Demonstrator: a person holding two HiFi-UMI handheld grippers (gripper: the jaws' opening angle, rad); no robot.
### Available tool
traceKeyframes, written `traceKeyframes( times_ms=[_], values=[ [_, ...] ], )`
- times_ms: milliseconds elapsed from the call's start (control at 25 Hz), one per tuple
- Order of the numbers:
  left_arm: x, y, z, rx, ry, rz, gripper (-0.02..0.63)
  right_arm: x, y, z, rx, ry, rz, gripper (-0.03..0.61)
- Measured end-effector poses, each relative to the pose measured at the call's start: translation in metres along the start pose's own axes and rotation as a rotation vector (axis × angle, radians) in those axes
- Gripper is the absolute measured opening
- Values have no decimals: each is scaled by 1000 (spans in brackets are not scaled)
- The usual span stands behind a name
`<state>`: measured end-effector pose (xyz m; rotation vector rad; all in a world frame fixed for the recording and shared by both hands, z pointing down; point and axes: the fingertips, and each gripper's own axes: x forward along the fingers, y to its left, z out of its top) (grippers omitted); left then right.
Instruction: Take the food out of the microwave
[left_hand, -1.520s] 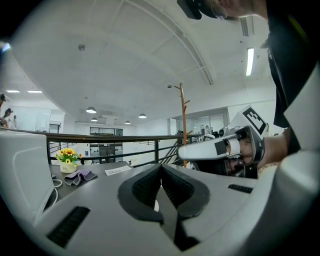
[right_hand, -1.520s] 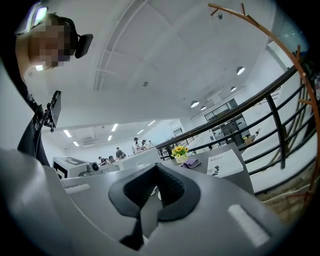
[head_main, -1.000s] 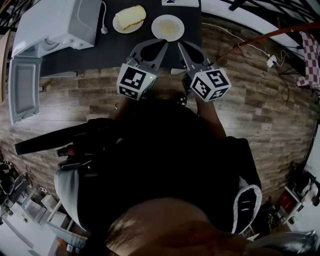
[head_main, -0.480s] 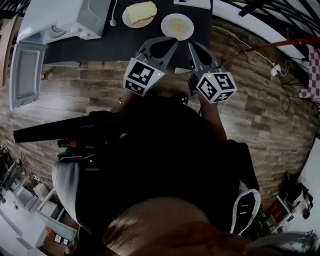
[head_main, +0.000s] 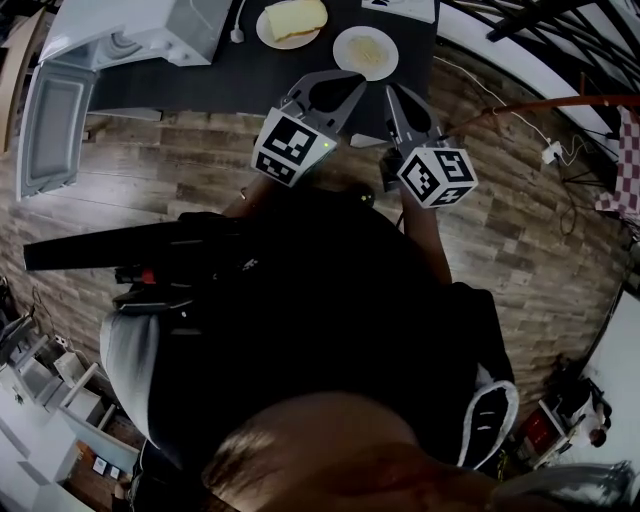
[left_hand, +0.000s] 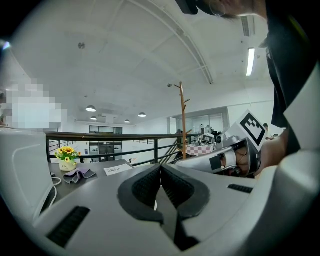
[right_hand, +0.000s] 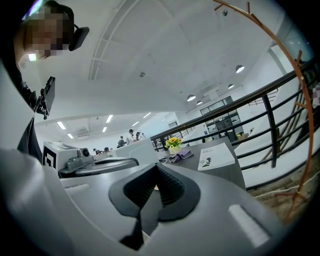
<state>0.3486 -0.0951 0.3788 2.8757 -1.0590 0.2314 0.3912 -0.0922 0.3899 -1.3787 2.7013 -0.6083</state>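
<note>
On the dark table (head_main: 200, 85) stands a white microwave (head_main: 140, 35) at the far left, its door (head_main: 50, 125) swung open toward me. To its right are two white plates: one with a pale slice of bread (head_main: 293, 20), one with a flat yellowish food (head_main: 365, 52). My left gripper (head_main: 348, 80) and right gripper (head_main: 392, 92) hover side by side at the table's near edge, just short of the second plate. Both are shut with nothing between the pads (left_hand: 160, 172) (right_hand: 157, 172). The microwave's inside is hidden.
A pot of yellow flowers (left_hand: 66, 156), a purple cloth (left_hand: 80, 173) and a printed card (right_hand: 216, 156) sit at the table's far side. A dark railing (right_hand: 270, 120) runs behind it. A cable (head_main: 500, 100) trails over the wooden floor at right.
Only the head view has drifted: microwave, plates and table now sit higher and further right in the picture. Both grippers stay shut and in the same place beside the plate.
</note>
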Motion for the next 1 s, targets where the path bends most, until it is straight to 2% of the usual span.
traceKeyframes(
  times_ms=[1000],
  values=[
    [-1,0,1,3,-2,0,8,-1,-4,-3,27,2,-16,-2]
  ],
)
